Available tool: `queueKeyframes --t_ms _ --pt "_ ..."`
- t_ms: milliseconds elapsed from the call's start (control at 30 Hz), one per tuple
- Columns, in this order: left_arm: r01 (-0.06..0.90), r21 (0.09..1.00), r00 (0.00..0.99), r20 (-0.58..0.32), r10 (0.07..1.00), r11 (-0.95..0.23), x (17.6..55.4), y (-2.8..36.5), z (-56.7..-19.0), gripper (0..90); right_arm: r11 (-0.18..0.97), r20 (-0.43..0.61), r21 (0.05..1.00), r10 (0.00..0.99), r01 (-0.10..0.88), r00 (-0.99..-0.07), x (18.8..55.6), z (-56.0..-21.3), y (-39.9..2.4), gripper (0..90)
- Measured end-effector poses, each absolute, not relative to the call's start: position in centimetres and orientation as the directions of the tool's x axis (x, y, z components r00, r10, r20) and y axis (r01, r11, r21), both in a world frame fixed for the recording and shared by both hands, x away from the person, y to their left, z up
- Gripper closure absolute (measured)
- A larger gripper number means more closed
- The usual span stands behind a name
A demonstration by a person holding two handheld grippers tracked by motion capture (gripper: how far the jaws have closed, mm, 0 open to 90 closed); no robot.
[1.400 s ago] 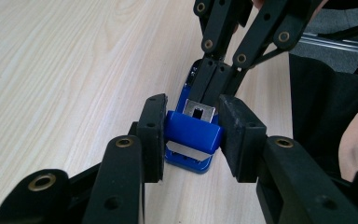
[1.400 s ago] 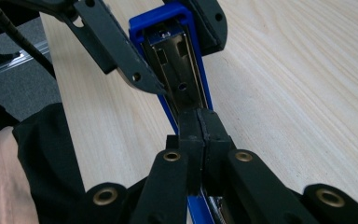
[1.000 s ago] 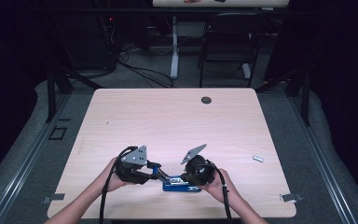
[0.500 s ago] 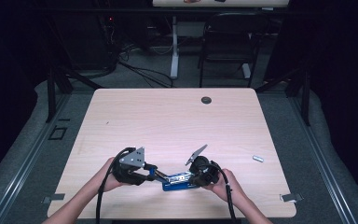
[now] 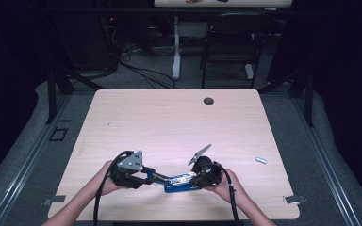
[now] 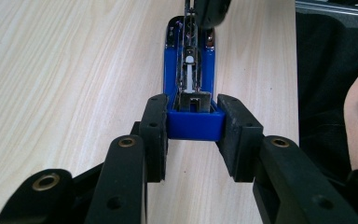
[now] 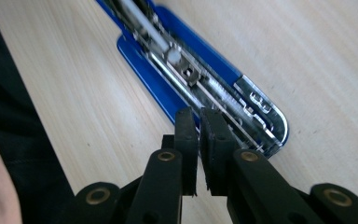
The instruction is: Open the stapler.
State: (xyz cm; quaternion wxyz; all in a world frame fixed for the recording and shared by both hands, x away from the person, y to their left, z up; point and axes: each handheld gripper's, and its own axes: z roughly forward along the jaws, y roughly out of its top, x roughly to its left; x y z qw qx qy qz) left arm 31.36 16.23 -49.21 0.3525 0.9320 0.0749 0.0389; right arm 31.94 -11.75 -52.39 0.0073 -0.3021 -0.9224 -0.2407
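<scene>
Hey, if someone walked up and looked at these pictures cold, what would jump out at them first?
Most likely the blue stapler near the table's front edge, opened so its metal staple channel shows. The left tongs clamp its blue rear end from both sides, while the right tongs sit nearly closed at the other end, over the metal rail. A small light object lies apart at the right.
</scene>
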Motion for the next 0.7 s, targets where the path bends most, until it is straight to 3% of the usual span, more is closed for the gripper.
queueKeyframes --t_ms 167,700 --pt "0.118 0.66 0.985 0.015 0.17 -0.742 31.44 16.37 -49.36 65.6 0.66 0.109 0.475 0.613 0.583 -0.783 32.23 -52.06 -12.24 86.4" --pt "0.111 0.637 0.988 0.01 0.152 -0.763 31.73 16.81 -49.66 65.7 0.682 0.101 0.449 0.602 0.576 -0.792 32.51 -52.59 -11.68 84.2"
